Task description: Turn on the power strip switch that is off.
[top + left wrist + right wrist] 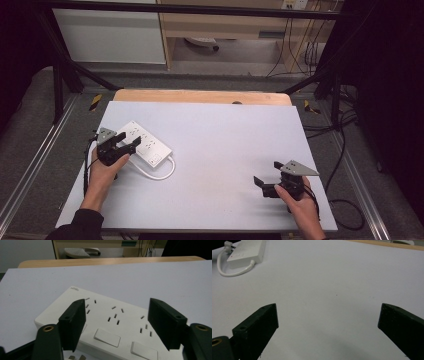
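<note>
Power strip point(110, 325) beneath parted left fingers point(73, 323)

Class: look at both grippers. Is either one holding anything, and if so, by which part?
Nothing is held. The left gripper stands open over the power strip; the right gripper is open above the table.

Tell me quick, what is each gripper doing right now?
Left gripper: open above the white power strip, holding nothing.
Right gripper: open wide over the table, holding nothing.
</note>
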`<state>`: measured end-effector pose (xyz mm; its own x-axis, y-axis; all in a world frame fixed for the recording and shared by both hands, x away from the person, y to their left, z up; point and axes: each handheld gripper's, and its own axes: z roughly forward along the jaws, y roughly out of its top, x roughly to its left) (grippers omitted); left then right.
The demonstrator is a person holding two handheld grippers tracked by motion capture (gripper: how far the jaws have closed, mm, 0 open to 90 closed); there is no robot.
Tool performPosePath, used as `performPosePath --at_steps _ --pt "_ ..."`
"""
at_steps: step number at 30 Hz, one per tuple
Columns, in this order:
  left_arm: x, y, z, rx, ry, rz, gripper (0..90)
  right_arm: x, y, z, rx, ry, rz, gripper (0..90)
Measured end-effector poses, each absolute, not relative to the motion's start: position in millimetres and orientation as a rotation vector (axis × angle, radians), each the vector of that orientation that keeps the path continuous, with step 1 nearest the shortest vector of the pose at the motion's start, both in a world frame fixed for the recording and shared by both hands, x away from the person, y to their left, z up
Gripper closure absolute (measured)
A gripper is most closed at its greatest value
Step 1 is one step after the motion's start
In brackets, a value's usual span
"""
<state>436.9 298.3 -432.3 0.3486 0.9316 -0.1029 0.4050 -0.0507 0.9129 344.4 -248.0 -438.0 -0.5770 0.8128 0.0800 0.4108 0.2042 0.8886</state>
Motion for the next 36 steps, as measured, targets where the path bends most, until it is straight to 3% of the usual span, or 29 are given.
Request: performPosePath --at_steps 7,14,27,36 --pt "436 300 -430 1.609 1.234 0.681 15.5 344 -248 -438 1.140 2.076 1.336 3.4" --pt "434 298 -427 1.611 1.197 0.683 8.3 345 -248 -438 1.140 2.079 1.336 3.3" --pt "418 296 -409 1.612 1.183 0.609 8.4 345 -248 -438 1.142 2.076 1.336 3.2" --pt "394 286 -370 1.679 1.126 0.566 8.7 345 -249 -437 1.141 2.072 1.337 3.2"
